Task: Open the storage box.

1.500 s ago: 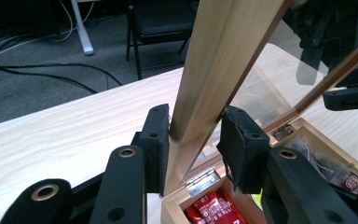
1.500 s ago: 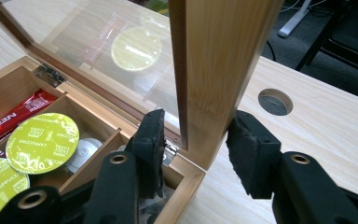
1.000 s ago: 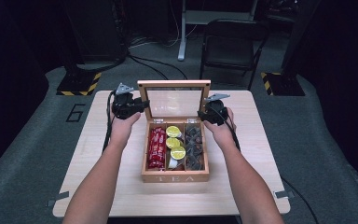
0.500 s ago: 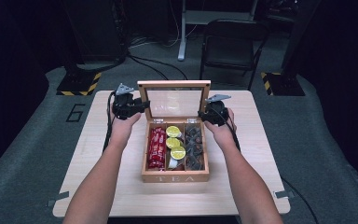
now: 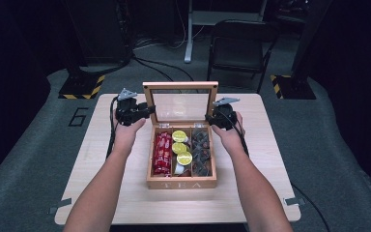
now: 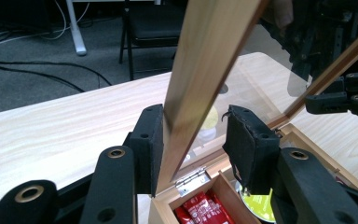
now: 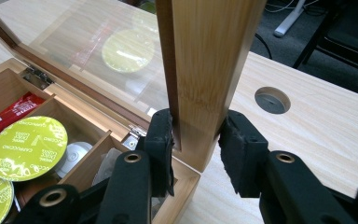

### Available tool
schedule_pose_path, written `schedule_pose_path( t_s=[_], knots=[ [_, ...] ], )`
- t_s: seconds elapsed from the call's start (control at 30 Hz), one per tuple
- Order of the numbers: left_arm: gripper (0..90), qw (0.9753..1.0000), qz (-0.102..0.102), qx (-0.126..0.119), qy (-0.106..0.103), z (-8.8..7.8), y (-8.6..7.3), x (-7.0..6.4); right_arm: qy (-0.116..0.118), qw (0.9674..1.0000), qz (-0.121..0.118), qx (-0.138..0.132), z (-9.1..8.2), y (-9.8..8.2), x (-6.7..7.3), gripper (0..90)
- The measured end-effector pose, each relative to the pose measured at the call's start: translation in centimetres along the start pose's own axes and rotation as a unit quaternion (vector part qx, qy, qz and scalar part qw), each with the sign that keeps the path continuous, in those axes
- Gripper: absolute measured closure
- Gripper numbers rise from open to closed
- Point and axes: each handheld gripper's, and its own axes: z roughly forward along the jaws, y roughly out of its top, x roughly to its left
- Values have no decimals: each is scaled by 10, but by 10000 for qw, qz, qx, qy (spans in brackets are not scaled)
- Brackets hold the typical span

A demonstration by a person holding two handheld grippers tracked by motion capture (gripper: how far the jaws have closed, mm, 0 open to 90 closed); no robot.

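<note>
A wooden tea box [image 5: 181, 184] stands open at the table's middle, its glass lid [image 5: 180, 106] upright. Inside lie red sachets [image 5: 162, 153], green-topped capsules [image 5: 179, 136] and dark packets [image 5: 202, 152]. My left gripper [image 5: 145, 110] is at the lid's left edge. Its jaws have just been opening: the lid frame [image 6: 205, 70] stands between them, one pad [image 6: 151, 140] against the wood and the other clear, so the left gripper [image 6: 196, 126] is open. My right gripper [image 5: 211, 118] is at the lid's right edge. There the right gripper [image 7: 199, 135] is shut on the lid frame [image 7: 205, 56].
A dark chair [image 5: 236, 46] stands beyond the table's far edge. A round cable hole [image 7: 272, 99] sits in the tabletop to the right of the box. Bare tabletop [image 5: 270, 159] lies on both sides of the box, and cables trail from each gripper.
</note>
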Motion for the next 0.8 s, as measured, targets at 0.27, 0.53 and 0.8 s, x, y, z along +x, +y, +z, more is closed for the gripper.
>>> schedule_pose_path(
  t_s=[0.27, 0.53, 0.8],
  knots=[
    [561, 9999, -42, 17, -143, -1, -9, -2, -24, 9999, 106, -15, 2, 1, -1, 644],
    [561, 9995, 99, 161, -264, 3, -21, -9, -2, 9998, 204, 2, 6, 3, -4, 645],
    [562, 9994, 51, 167, -302, 2, -26, -9, -3, 9997, 251, 3, 10, 4, -6, 646]
  ],
)
